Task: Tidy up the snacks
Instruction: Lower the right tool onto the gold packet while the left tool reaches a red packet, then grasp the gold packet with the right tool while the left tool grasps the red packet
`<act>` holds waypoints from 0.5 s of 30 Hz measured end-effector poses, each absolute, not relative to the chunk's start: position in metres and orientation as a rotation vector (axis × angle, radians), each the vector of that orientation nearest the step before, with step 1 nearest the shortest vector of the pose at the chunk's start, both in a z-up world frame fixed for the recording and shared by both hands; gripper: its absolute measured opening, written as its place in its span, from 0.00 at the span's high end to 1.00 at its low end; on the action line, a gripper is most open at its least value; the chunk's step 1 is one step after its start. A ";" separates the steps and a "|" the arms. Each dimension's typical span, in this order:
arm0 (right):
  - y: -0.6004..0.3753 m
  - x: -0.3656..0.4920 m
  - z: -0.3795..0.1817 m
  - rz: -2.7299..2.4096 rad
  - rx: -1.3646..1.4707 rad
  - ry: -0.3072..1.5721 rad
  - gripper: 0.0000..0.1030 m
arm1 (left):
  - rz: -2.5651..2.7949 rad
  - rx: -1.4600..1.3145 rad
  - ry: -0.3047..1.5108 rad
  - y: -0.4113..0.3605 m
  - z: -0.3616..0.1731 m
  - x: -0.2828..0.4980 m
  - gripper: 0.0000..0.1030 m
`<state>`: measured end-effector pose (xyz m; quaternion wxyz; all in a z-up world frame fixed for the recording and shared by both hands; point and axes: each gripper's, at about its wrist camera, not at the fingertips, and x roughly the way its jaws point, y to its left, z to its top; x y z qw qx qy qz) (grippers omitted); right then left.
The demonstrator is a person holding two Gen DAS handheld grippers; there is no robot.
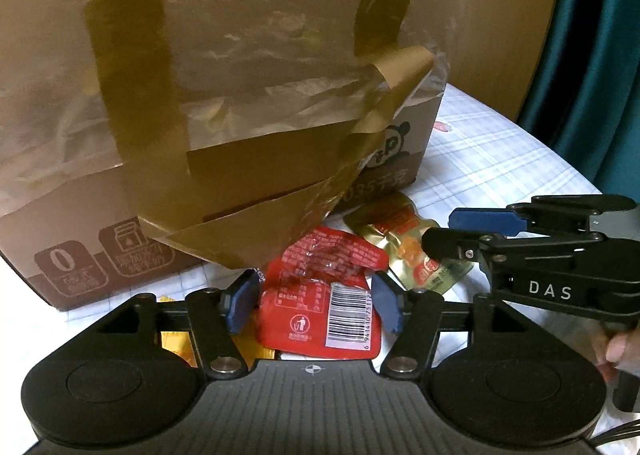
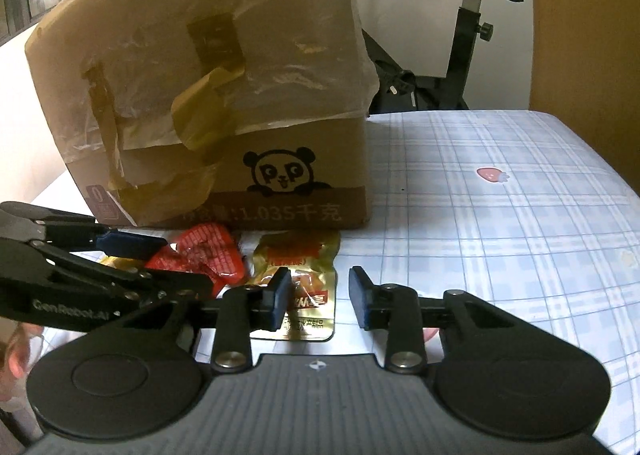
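Snack pouches, one red (image 1: 316, 295) and one gold (image 2: 298, 287), lie on the checked bench (image 2: 500, 215) against the taped carton (image 2: 224, 95), and with our left hand-held gripper (image 1: 314, 305) and right hand-held gripper (image 2: 320, 293) both open, empty and crowding in, we risk colliding or snagging the loose tape (image 1: 320, 175).

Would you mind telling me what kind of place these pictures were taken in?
Most likely a room in a home, not a lab or shop. A checked tablecloth with little fruit prints covers the surface, an exercise bike stands behind it, and a taped cardboard box sits beside loose snack packets.
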<state>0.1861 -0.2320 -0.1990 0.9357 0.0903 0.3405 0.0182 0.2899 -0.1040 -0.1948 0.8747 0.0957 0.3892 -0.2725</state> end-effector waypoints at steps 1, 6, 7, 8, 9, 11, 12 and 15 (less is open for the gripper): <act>-0.232 0.186 -0.199 0.040 0.188 0.695 0.66 | -0.566 0.204 0.807 -0.104 -0.195 0.289 0.41; -0.233 0.187 -0.198 0.047 0.196 0.698 0.65 | -0.558 0.185 0.789 -0.092 -0.186 0.282 0.85; -0.233 0.189 -0.197 0.053 0.197 0.701 0.65 | -0.559 0.177 0.788 -0.090 -0.185 0.281 0.85; -0.233 0.191 -0.197 0.060 0.199 0.706 0.64 | -0.559 0.177 0.786 -0.087 -0.184 0.279 0.87; -0.232 0.193 -0.196 0.066 0.202 0.710 0.61 | -0.557 0.179 0.786 -0.086 -0.184 0.278 0.87; -0.229 0.199 -0.194 0.070 0.190 0.715 0.53 | -0.550 0.169 0.797 -0.084 -0.185 0.276 0.87; -0.228 0.202 -0.193 0.073 0.182 0.717 0.50 | -0.547 0.161 0.807 -0.081 -0.185 0.275 0.87; -0.222 0.213 -0.195 0.074 0.147 0.738 0.47 | -0.541 0.150 0.821 -0.077 -0.187 0.273 0.87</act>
